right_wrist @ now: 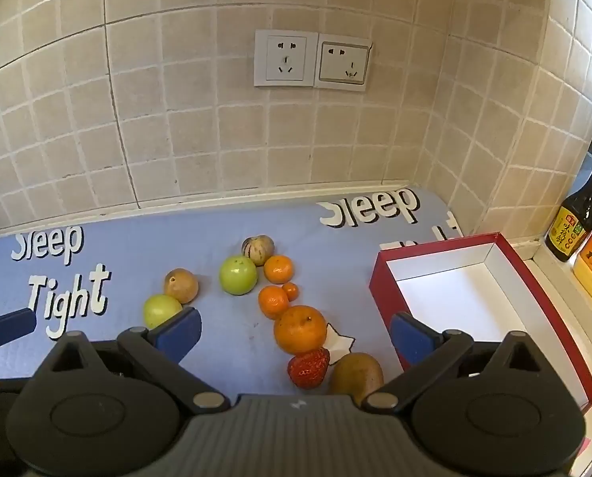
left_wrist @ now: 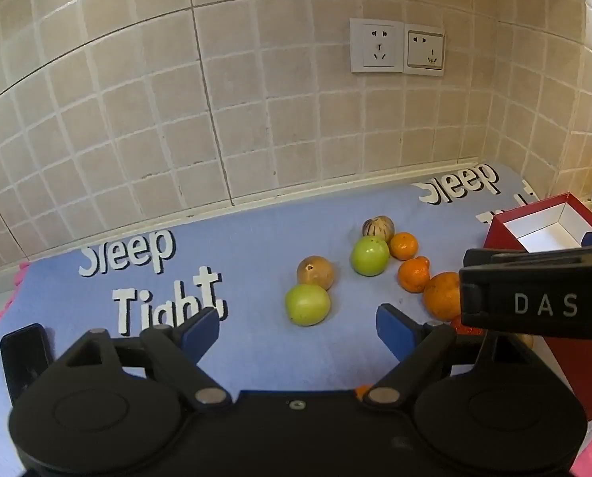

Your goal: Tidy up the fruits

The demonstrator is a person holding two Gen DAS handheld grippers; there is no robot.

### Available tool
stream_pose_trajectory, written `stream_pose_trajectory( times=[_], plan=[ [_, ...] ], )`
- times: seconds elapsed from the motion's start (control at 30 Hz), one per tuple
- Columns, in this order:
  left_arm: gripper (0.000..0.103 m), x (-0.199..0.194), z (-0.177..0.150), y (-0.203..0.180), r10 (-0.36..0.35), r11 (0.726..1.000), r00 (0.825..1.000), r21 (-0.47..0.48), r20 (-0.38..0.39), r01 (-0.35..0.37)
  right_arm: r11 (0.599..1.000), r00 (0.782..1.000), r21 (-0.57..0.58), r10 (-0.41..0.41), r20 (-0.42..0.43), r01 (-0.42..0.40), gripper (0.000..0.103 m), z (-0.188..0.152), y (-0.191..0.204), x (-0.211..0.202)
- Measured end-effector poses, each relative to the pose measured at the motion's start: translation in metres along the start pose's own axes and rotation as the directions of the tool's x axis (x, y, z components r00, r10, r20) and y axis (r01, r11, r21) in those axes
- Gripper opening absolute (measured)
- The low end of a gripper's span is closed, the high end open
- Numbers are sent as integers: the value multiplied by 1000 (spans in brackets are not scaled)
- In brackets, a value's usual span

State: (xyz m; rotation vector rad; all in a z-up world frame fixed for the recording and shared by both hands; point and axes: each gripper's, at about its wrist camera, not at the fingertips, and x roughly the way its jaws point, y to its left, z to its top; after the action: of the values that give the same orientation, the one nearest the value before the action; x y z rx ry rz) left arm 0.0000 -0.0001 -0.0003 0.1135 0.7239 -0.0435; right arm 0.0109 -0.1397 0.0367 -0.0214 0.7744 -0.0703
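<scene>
Fruit loose on blue cloth, red box to the right, both tools apart & empty.

Big orange [right_wrist: 300, 329], strawberry [right_wrist: 308, 367] & kiwi [right_wrist: 355, 373] lie just ahead of right tool [right_wrist: 296, 336], between its spread jaws; red box [right_wrist: 379, 298] sits right of them, open & empty inside as far as seen. Left tool [left_wrist: 297, 332], jaws wide, nothing in them, faces the near green apple [left_wrist: 307, 304]. Right tool is nearer the box. Kiwi partly hidden behind tool body; in left view right tool covers the orange's edge.
</scene>
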Motion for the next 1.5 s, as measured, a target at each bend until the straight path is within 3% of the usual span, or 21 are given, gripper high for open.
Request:
stream_pose_trajectory(
  times=[0.53,1.5],
  plan=[
    [102,7,3,5,-86,995,995,-50,-46,84,1000,1000,6,5,-8,-5,103,-2,-1,2],
    [102,14,-4,2,-109,994,993,-34,-35,108,1000,1000,12,4,-29,-4,103,-2,1,7]
  ],
)
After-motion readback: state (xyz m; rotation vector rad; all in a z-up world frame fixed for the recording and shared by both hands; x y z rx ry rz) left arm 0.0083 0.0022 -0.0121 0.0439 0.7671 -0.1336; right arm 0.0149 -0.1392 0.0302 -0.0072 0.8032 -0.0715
